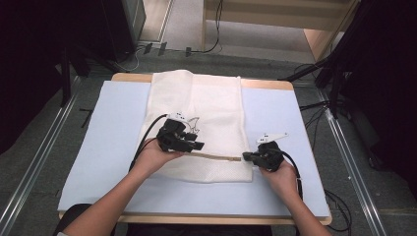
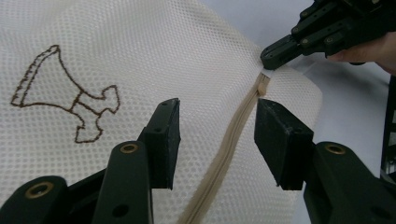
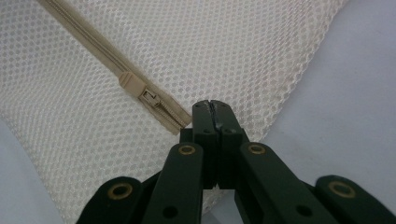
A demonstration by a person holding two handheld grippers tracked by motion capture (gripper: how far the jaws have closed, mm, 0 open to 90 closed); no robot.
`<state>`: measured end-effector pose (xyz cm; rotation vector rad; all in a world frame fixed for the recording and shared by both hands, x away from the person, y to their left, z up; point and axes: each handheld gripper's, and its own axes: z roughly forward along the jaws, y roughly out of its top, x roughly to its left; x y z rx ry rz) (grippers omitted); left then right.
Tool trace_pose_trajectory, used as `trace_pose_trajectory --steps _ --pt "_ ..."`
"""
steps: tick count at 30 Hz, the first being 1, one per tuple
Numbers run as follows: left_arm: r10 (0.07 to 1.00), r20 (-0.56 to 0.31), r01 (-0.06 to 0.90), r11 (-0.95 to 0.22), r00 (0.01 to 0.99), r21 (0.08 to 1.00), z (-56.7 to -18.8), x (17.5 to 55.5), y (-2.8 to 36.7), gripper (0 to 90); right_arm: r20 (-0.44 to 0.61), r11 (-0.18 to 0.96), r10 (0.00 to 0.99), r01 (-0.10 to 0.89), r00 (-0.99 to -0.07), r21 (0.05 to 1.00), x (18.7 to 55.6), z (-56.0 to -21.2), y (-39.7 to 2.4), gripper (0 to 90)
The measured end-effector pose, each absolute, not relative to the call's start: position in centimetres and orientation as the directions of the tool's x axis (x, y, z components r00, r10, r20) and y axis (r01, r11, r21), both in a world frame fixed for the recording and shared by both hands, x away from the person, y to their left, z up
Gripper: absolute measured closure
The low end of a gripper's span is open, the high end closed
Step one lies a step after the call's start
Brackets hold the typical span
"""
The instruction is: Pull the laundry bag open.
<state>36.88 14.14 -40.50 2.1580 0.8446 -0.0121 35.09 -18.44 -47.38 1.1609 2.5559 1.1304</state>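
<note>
A white mesh bag (image 1: 211, 98) lies flat on the pale blue mat (image 1: 108, 142), with a beige zipper (image 1: 216, 157) running along its near edge. My left gripper (image 1: 196, 143) hovers over the zipper (image 2: 229, 140), open, one jaw on each side and neither touching it. The zipper's slider (image 3: 133, 85) sits close to the right end. My right gripper (image 3: 215, 105) is shut on the mesh at that end of the zipper, and its tip (image 2: 270, 60) shows pinching the fabric just past the slider (image 2: 263, 85). A brown embroidered motif (image 2: 70, 98) lies left of the zipper.
The mat covers a wooden table (image 1: 196, 219). Metal floor rails (image 1: 44, 147) run along both sides. Dark stands (image 1: 339, 73) and cables (image 1: 314, 105) sit past the far corners. The person's forearms come in from the bottom edge.
</note>
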Motion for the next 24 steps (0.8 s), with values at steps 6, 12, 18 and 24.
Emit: trace_pose_trajectory --steps 6,12,18,24 --pt "0.556 -0.292 0.581 -0.460 0.778 0.671 -40.5 37.1 12.7 52.5 0.196 0.413 0.694 0.606 -0.693 0.680 34.8 -47.5 -18.7 88.4" --pt "0.543 -0.279 0.569 -0.491 0.792 0.660 -41.2 37.1 10.6 57.6 0.181 0.418 0.696 0.597 -0.695 0.685 34.7 -47.5 -18.6 89.7" --pt "0.542 -0.291 0.576 -0.486 0.789 0.657 -41.8 37.3 9.6 57.9 0.177 0.426 0.687 0.588 -0.705 0.688 34.8 -47.5 -18.6 90.0" --pt "0.536 -0.301 0.583 -0.498 0.789 0.642 -42.5 37.2 8.4 63.5 0.171 0.430 0.687 0.585 -0.706 0.688 34.8 -47.5 -18.5 90.0"
